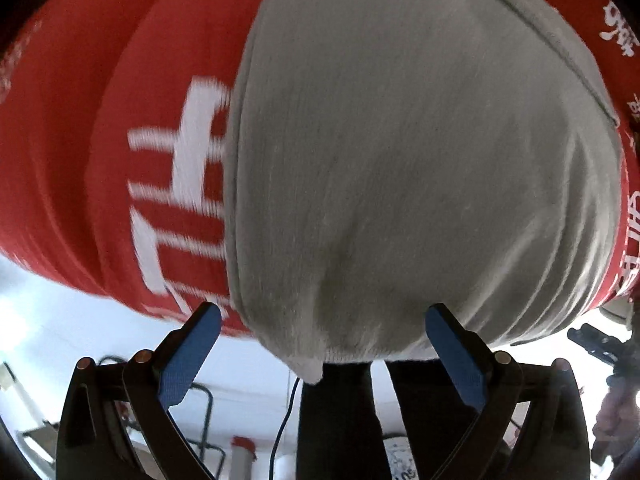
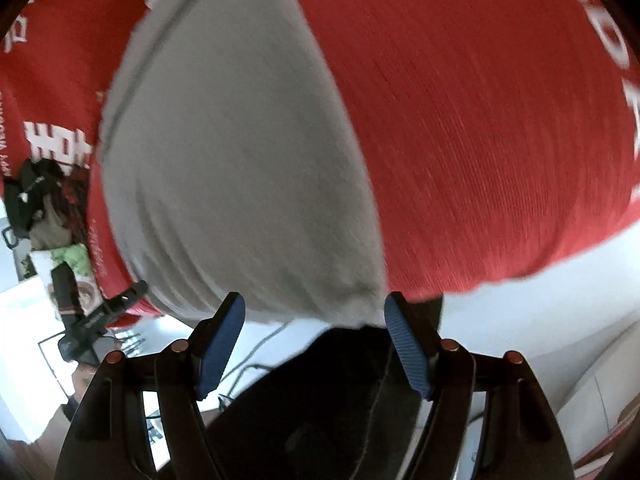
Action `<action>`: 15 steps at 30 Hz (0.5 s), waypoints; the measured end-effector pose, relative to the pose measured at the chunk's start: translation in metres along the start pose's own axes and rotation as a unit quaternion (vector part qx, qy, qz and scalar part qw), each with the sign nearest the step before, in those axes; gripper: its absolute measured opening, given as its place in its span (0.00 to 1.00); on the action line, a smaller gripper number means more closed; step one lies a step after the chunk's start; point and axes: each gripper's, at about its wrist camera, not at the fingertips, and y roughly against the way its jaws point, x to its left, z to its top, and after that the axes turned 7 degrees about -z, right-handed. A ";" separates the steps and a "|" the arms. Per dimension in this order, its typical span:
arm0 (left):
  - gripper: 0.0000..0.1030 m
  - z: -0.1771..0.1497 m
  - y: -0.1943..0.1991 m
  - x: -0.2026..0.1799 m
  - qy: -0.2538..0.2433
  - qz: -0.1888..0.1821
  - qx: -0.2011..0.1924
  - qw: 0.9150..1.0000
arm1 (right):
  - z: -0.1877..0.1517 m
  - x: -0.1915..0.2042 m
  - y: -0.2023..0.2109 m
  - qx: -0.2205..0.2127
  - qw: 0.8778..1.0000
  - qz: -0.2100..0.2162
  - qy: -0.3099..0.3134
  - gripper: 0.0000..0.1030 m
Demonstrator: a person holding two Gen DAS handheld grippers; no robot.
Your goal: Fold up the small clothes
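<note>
Only the right wrist view shows the left gripper beside the grey garment. White characters on the red cloth are unreadable. Both the left and right gripper have fingers spread, gripping nothing.

On my left wrist feed the red cloth carries large white block characters just left of the grey garment, East Asian in look, too smeared for me to read. More white characters run along the cloth's right edge, also illegible. On my right wrist feed I see white block characters near the cloth's left edge and big white glyphs along its right edge (one rounded, perhaps an O or zero). I can't read any of it for certain.
</note>
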 end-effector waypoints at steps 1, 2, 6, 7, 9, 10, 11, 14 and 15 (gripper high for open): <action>1.00 -0.002 -0.003 0.005 0.003 -0.004 0.001 1.000 | -0.001 -0.003 -0.006 0.004 1.000 -0.004 0.000 0.73; 1.00 -0.009 -0.009 0.005 0.007 -0.013 0.003 1.000 | -0.002 -0.006 -0.013 0.008 1.000 -0.006 0.000 0.73; 1.00 -0.015 -0.021 -0.004 0.027 -0.042 0.005 0.999 | 0.000 -0.008 -0.044 0.019 1.000 -0.002 0.015 0.73; 1.00 -0.017 -0.021 -0.014 0.032 -0.047 0.005 0.998 | 0.001 -0.006 -0.048 0.021 1.000 0.001 0.018 0.73; 1.00 -0.018 -0.022 -0.015 0.034 -0.051 0.008 0.998 | 0.001 -0.004 -0.056 0.029 0.999 0.011 0.022 0.73; 1.00 -0.019 -0.021 -0.016 0.031 -0.049 0.008 0.998 | 0.000 -0.002 -0.058 0.034 0.999 0.020 0.023 0.73; 0.96 -0.020 -0.019 -0.020 0.026 -0.046 0.007 0.999 | -0.001 0.000 -0.057 0.035 0.999 0.031 0.024 0.64; 0.67 -0.015 -0.007 -0.021 0.006 -0.053 0.001 0.999 | -0.006 0.001 -0.053 0.045 0.998 0.043 0.016 0.15; 0.58 -0.015 -0.004 -0.021 0.003 -0.061 0.000 0.998 | -0.008 0.002 -0.047 0.044 0.998 0.052 0.012 0.12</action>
